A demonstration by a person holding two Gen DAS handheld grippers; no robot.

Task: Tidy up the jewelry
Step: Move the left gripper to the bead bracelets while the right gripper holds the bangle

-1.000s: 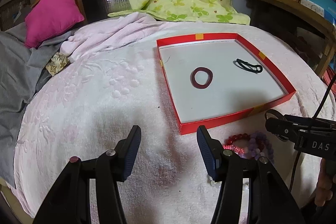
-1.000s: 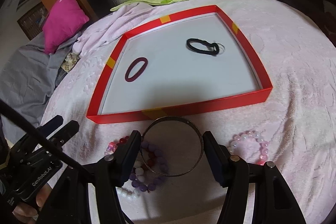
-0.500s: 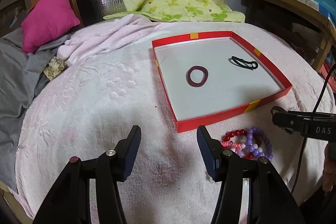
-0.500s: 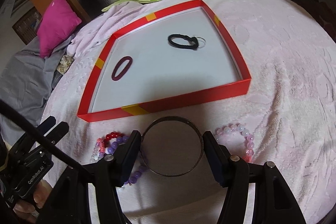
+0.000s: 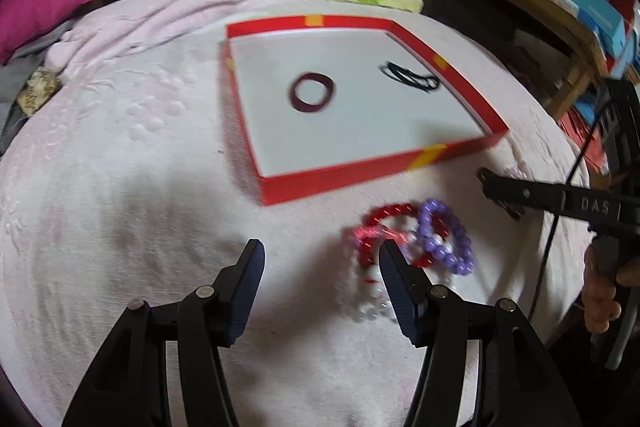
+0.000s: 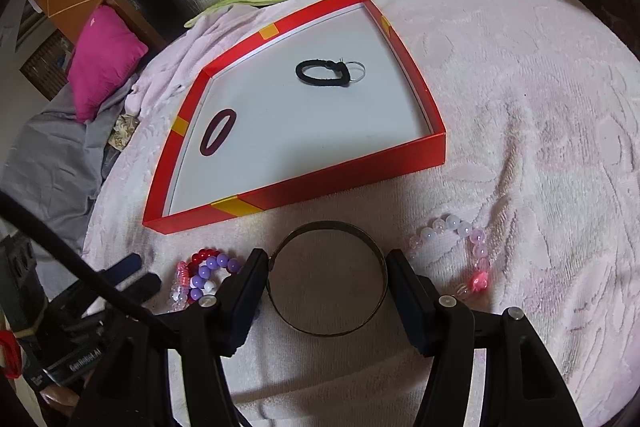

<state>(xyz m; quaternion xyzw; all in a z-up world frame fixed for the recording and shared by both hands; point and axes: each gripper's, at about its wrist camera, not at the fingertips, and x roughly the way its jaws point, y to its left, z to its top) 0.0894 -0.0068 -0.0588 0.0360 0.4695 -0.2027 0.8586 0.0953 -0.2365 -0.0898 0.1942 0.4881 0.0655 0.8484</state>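
The right hand-held gripper (image 6: 327, 277) is clamping a thin metal bangle (image 6: 327, 279) across its width, one pad on each side, the ring lying nearly flat with its open face turned up and its near arc dipping between the fingers. The left hand-held gripper (image 5: 322, 267) is standing open with nothing between its pads, its jaws having just been opening, and it is pointing down at the pink blanket (image 5: 120, 155) covering the bed. Just beside its right finger (image 5: 394, 279), a tangle of beaded bracelets (image 5: 420, 239) is lying on the blanket near the tray's front edge; red, purple and white beads are showing, but motion blur is smearing them and the finger is covering part of the white strand. A pale pink bead bracelet (image 6: 460, 251) is curving on the blanket to the right of the bangle, its lower end cut off behind the right finger. Beyond them the red-walled tray (image 6: 304, 187) is holding a dark maroon ring (image 6: 218, 137) near its left wall, its long axis running toward the far edge, and a black hair tie (image 6: 320, 72) with a small clear loop toward the far right corner, lying crosswise.
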